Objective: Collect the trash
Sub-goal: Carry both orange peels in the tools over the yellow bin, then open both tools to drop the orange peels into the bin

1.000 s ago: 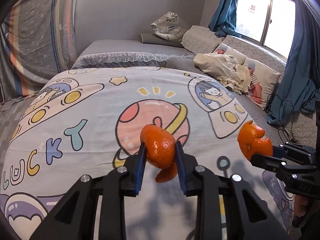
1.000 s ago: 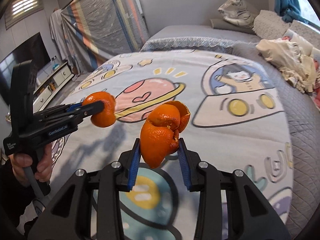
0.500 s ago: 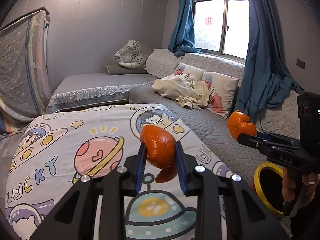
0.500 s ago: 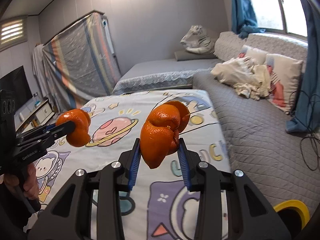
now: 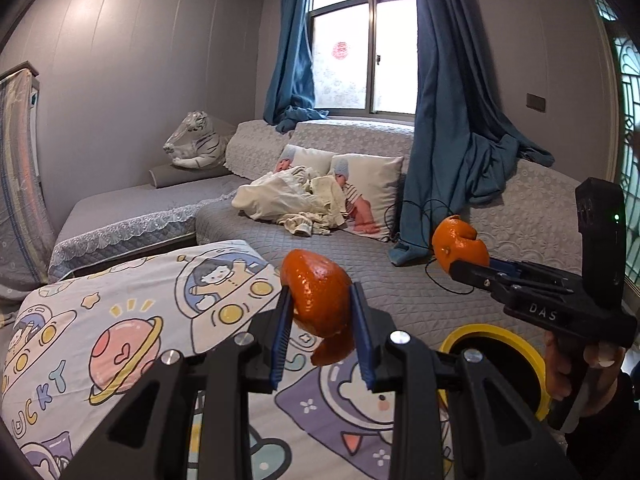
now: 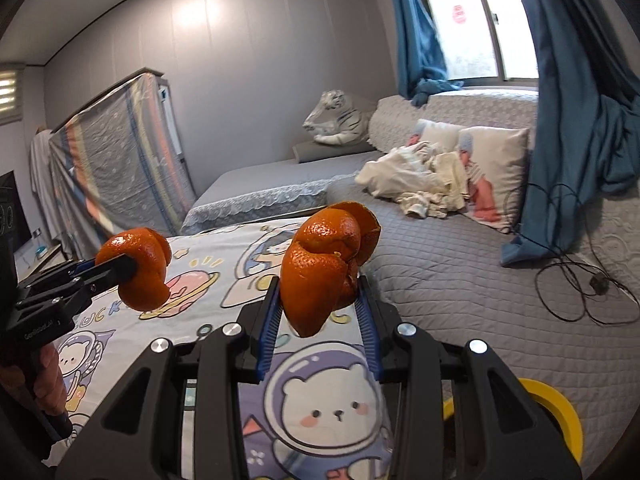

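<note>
My left gripper (image 5: 322, 312) is shut on a curled orange peel (image 5: 316, 296), held in the air above the cartoon space-print sheet (image 5: 120, 320). In the right wrist view this left gripper (image 6: 132, 266) and its peel (image 6: 140, 268) show at the left. My right gripper (image 6: 318, 300) is shut on a bigger bunch of orange peel (image 6: 324, 268). From the left wrist view the right gripper (image 5: 456, 258) with that peel (image 5: 458, 244) hangs just above a yellow-rimmed bin (image 5: 520, 344) at the lower right. The bin's yellow rim (image 6: 556, 412) also peeks out under the right gripper.
A grey quilted bed (image 5: 400, 280) runs to the right, with a heap of pale cloth (image 5: 292, 200), printed pillows (image 5: 372, 184) and a toy tiger (image 5: 196, 144). Blue curtains (image 5: 452, 140) hang by the window. A black cable (image 6: 576, 280) lies on the quilt.
Both grippers have swung right and risen, keeping their peels. The view has shifted from the printed sheet toward the grey bed and window, and the yellow bin has come into sight.
</note>
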Available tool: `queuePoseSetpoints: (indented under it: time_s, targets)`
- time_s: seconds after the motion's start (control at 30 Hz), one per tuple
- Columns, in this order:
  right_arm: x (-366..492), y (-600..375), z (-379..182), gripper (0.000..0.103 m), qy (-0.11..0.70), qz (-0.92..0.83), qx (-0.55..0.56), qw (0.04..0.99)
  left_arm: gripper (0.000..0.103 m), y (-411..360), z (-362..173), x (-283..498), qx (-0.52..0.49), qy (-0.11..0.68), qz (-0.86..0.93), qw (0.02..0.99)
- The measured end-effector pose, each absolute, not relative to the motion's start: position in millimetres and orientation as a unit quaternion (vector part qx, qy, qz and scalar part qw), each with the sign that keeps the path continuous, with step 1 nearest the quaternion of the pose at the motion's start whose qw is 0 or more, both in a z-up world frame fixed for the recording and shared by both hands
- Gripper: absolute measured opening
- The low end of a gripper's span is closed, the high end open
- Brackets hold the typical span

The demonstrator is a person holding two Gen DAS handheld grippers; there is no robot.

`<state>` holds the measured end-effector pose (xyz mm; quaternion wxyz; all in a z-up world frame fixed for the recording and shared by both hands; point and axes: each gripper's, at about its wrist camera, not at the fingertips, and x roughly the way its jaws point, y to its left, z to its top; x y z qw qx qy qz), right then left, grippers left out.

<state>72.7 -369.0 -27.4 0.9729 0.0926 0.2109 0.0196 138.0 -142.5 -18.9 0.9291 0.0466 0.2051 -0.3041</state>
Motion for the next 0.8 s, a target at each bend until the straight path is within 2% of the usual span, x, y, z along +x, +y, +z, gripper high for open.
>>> queuePoseSetpoints:
  time_s: [0.2, 0.47, 0.8]
  targets:
    - [29.8, -429.4, -41.5, 0.034, 0.218, -0.066, 0.121, 0.966, 0.027, -215.3, -33.0, 121.9, 0.068, 0.213, -0.387, 0.894]
    - [-15.9, -498.7, -77.1, 0.035, 0.249, -0.154, 0.158, 0.943, 0.027, -310.2, -86.1, 112.5, 0.091, 0.261, -0.482, 0.832]
    - [-19.7, -529.1, -134.3, 0.035, 0.308, -0.171, 0.208, 0.912, 0.03, -360.5, -141.2, 118.7, 0.1, 0.332, -0.501, 0.793]
